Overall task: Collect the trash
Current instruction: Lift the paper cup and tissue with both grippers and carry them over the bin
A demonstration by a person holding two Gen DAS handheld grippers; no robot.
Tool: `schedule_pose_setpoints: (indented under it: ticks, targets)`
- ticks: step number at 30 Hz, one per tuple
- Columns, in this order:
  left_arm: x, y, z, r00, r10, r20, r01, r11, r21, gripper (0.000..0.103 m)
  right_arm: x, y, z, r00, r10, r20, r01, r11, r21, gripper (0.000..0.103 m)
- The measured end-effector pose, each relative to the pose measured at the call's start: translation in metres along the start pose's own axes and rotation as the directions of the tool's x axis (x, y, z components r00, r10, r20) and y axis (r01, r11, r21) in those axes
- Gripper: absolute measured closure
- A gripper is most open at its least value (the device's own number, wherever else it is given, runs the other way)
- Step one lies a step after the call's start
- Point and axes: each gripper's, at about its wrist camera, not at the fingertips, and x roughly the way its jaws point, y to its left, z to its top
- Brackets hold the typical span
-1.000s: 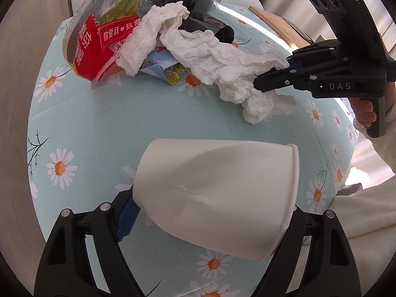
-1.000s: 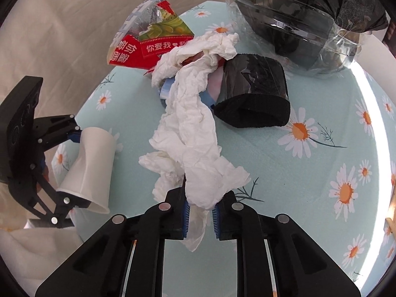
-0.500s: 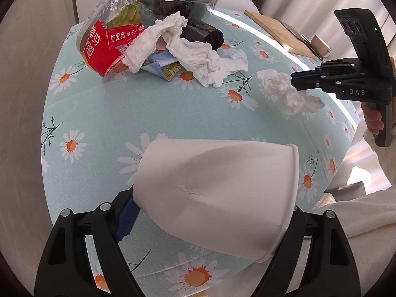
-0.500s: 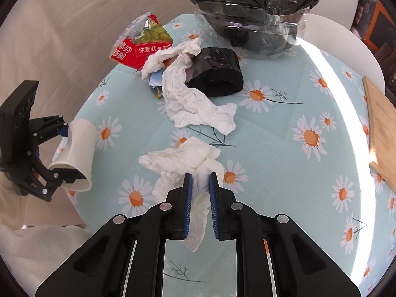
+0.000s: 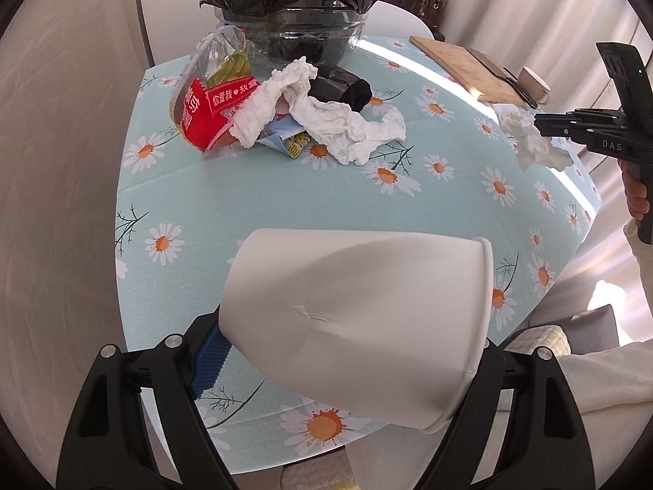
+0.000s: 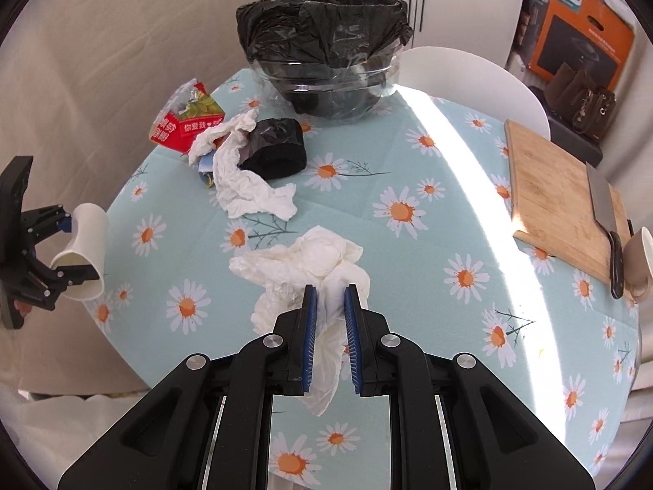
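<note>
The right claw [image 6: 329, 306], clamped tight on a crumpled white tissue [image 6: 314, 261], has pulled it clear of the trash pile [image 6: 236, 155] at the table's [image 6: 428, 188] far-left corner and now holds it over the middle. The left claw [image 5: 347, 351], spread wide, still grips the white paper cup [image 5: 359, 318] sideways over the near-left edge.

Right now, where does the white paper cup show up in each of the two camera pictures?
Left wrist view: the white paper cup fills the bottom middle, lying sideways between that gripper's jaws.
Right wrist view: the same cup is small at the left edge, held by the other gripper.
Shared landmark: the bowl lined with a black bag, at the table's far end.
</note>
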Motion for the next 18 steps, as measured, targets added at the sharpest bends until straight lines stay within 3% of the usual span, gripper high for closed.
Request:
schedule_pose_setpoints:
  ticks: [5,18]
  targets:
    - [-0.017,-0.008,0.006,0.997,0.073,0.013,-0.073,0.997,0.038,0.022,-0.019,-0.017,-0.004,0.997,-0.062,0.042,0.062,0.998,0.018,0.09]
    - [-0.046,-0.006,0.058,0.99,0.127,0.063,-0.131,0.99,0.047,0.022,-0.067,-0.063,0.003,0.979,-0.122,0.161,0.102,0.987,0.127,0.09]
